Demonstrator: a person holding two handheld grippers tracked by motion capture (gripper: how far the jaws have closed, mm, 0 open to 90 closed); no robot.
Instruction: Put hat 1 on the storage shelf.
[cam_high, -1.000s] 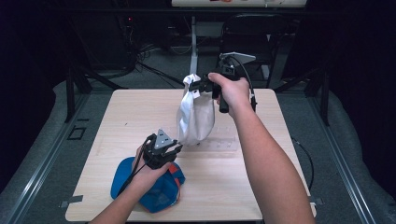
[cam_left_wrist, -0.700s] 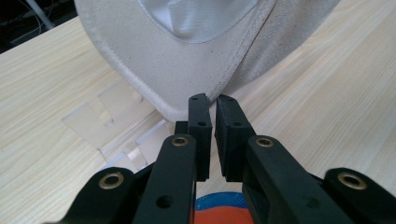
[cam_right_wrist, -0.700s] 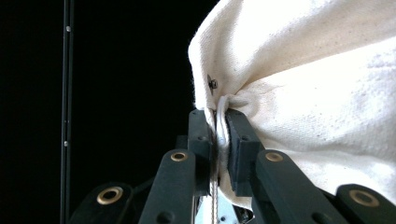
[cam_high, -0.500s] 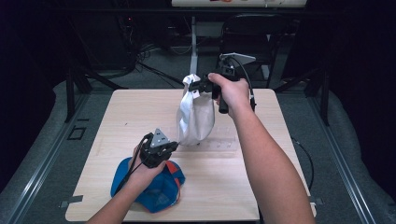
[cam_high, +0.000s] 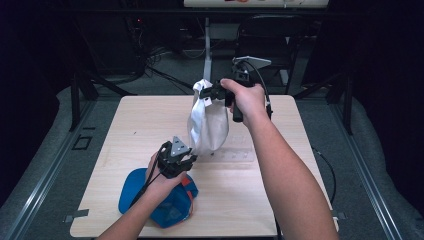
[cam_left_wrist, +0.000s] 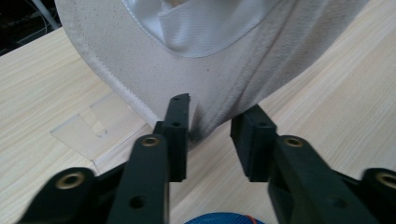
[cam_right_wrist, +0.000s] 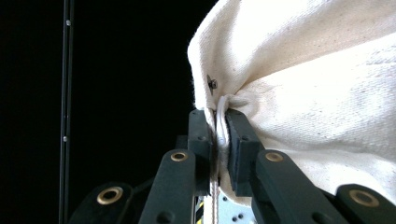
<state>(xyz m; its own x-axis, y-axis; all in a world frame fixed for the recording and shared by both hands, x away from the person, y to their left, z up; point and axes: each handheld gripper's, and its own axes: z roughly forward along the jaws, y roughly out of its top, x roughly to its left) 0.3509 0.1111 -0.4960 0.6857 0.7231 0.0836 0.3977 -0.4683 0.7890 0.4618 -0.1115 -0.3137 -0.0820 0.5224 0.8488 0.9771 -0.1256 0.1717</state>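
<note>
The right gripper holds a white cloth bag up over the middle of the wooden table — its jaws are clamped on the bag's gathered top edge and drawstring. The left gripper sits low at the bag's bottom corner, jaws apart with the cloth between them. A blue cap lies under the left hand.

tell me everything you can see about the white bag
The bag is off-white woven cloth, like canvas, with a stitched hem and a white drawstring at the gathered top. It hangs upright over the table, held up by the right gripper, shut on the bunched top and cord. The left gripper is open, its fingers either side of the bottom corner. A clear plastic piece lies beneath.
</note>
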